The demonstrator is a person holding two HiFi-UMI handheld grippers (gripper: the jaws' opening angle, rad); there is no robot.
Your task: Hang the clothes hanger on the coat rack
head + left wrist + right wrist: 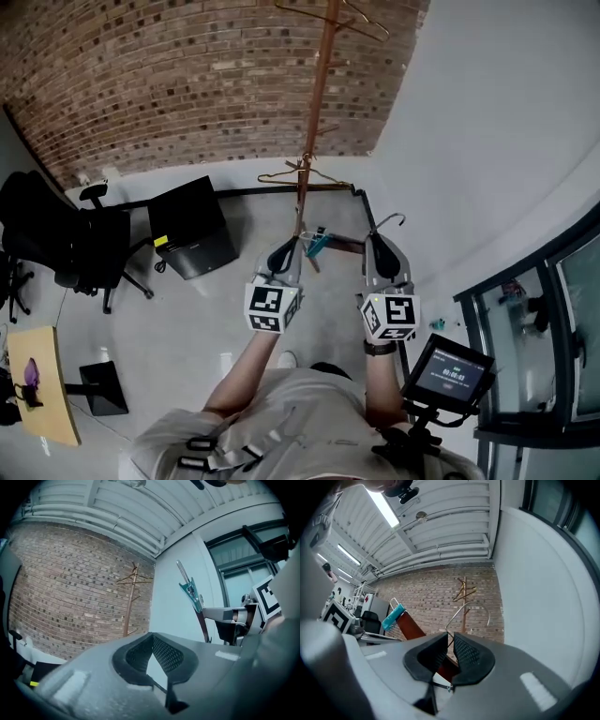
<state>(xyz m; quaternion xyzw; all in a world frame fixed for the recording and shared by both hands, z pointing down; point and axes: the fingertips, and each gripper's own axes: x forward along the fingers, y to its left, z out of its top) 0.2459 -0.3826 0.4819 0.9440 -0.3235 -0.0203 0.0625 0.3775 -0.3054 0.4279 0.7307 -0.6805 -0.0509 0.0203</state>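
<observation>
The wooden coat rack [315, 103] stands ahead by the brick wall, its thin arms spreading near the top and at mid-height. My right gripper [380, 242] is shut on the clothes hanger [330, 246]. In the right gripper view the hanger's wire hook [474, 607] rises from between the pads, and the reddish wooden bar with a teal clip [393, 615] runs off to the left. My left gripper [284, 247] is shut with nothing in it, just left of the teal clip [316, 244]. The left gripper view shows the clip [191, 595] and the rack [131, 602] farther off.
A black office chair [66, 244] and a black cabinet [192, 230] stand on the floor to the left. A small wooden table [37, 384] is at lower left. A screen on a stand [448, 370] and a glass door [530, 328] are to the right.
</observation>
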